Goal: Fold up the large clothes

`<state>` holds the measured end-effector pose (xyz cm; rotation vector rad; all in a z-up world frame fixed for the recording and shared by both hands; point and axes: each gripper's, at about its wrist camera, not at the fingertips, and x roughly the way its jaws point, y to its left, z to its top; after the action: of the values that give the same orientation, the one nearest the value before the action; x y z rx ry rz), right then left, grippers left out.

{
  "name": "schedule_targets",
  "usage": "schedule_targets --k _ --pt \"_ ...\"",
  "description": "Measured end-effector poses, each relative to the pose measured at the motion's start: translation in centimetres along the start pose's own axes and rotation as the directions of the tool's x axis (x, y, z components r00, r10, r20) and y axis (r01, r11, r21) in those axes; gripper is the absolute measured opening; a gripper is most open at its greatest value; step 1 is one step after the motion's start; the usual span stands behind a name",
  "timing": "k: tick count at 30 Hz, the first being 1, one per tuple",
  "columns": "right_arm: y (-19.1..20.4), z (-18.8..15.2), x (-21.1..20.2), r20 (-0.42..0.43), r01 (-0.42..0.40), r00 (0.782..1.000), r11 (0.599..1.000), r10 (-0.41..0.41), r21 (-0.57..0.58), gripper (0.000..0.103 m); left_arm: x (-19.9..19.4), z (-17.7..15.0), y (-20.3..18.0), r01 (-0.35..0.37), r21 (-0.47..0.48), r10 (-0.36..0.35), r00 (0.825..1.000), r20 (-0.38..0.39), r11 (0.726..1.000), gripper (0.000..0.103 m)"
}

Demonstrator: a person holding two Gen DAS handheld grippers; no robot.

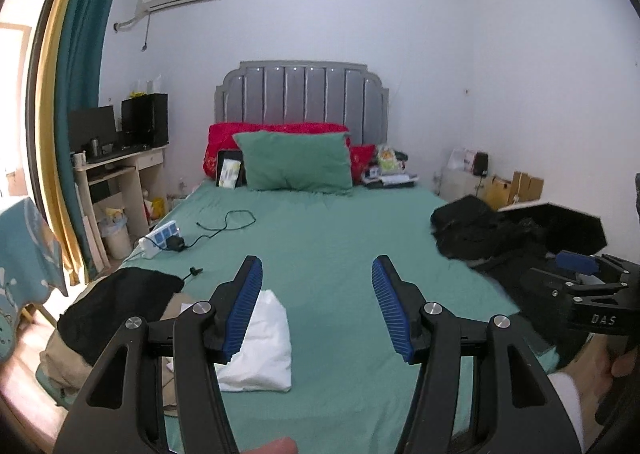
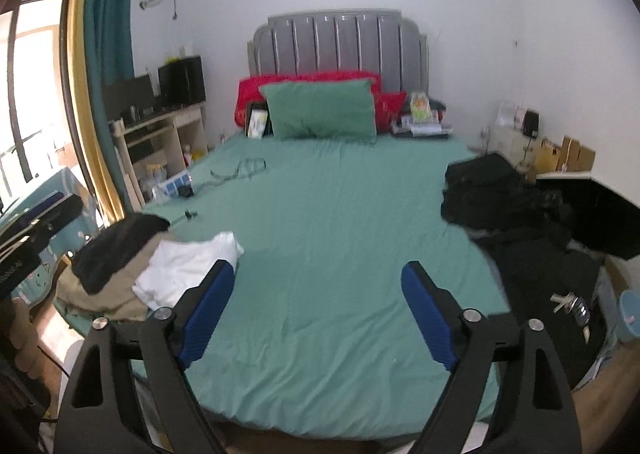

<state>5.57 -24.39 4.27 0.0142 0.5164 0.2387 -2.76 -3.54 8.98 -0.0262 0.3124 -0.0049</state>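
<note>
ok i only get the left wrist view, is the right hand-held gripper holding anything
observer: no, the right hand-held gripper is open, nothing between its pads, just green sheet ahead
operator: anything on the black clothes i should watch
observer: yes, a bunch of keys lies on the black clothes by the bed's edge
operator: and past that
observer: a light blue bin stands on the floor beyond the keys

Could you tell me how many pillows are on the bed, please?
3: a green pillow in front at the headboard, a large red pillow behind it, and a small red pillow to its right. The green one may hide more.
</note>
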Motion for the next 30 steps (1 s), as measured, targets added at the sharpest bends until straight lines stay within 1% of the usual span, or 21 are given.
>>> schedule_targets --k 3,7,8,10,13,15,18,22,26,30 --pt "0.6 0.8 -1.4 0.047 0.005 0.999 1.000 -0.005 -0.015 0.091 -0.7 0.4 0.2 0.006 -0.010 -0.006 1.000 0.016 1.000 0.061" --pt "0.9 1.5 -2.4 0.086 0.010 0.996 0.999 -0.007 -0.034 0.092 -1.6 0.7 1.0 0.020 -0.030 -0.018 0.999 0.044 0.999 0.062" --pt "1.0 1.5 -2.7 0.096 0.012 0.995 0.999 -0.008 -0.037 0.092 -1.9 0.7 1.2 0.024 -0.037 -0.022 0.998 0.055 0.999 0.063" --pt "1.3 1.8 -3.3 0.120 0.017 0.993 0.999 -0.011 -0.047 0.093 -2.5 0.7 1.9 0.029 -0.064 -0.023 0.995 0.094 0.998 0.074" --pt "2.0 2.1 -4.0 0.164 0.031 0.986 0.997 -0.020 -0.064 0.095 -3.1 0.5 2.8 0.036 -0.097 -0.021 0.989 0.148 0.995 0.079" --pt "2.4 2.1 -4.4 0.185 0.032 0.983 0.997 -0.018 -0.072 0.096 -3.2 0.5 3.1 0.036 -0.107 -0.019 0.987 0.157 0.994 0.081" --pt "3.0 2.2 -4.6 0.207 0.036 0.978 0.996 -0.017 -0.086 0.096 -3.2 0.4 3.4 0.024 -0.104 -0.007 0.987 0.158 0.994 0.082" --pt "3.7 2.2 -5.0 0.240 0.036 0.971 0.995 -0.013 -0.090 0.097 -3.5 0.2 3.8 0.044 -0.101 -0.026 0.984 0.174 0.994 0.082" --pt "4.3 2.0 -5.3 0.278 0.033 0.960 0.996 -0.007 -0.087 0.097 -4.0 0.0 4.0 0.040 -0.096 -0.022 0.983 0.183 0.995 0.082" --pt "4.8 2.0 -4.9 0.289 0.035 0.957 0.995 -0.007 -0.092 0.098 -3.8 0.0 4.2 0.041 -0.101 -0.022 0.982 0.186 0.994 0.082"
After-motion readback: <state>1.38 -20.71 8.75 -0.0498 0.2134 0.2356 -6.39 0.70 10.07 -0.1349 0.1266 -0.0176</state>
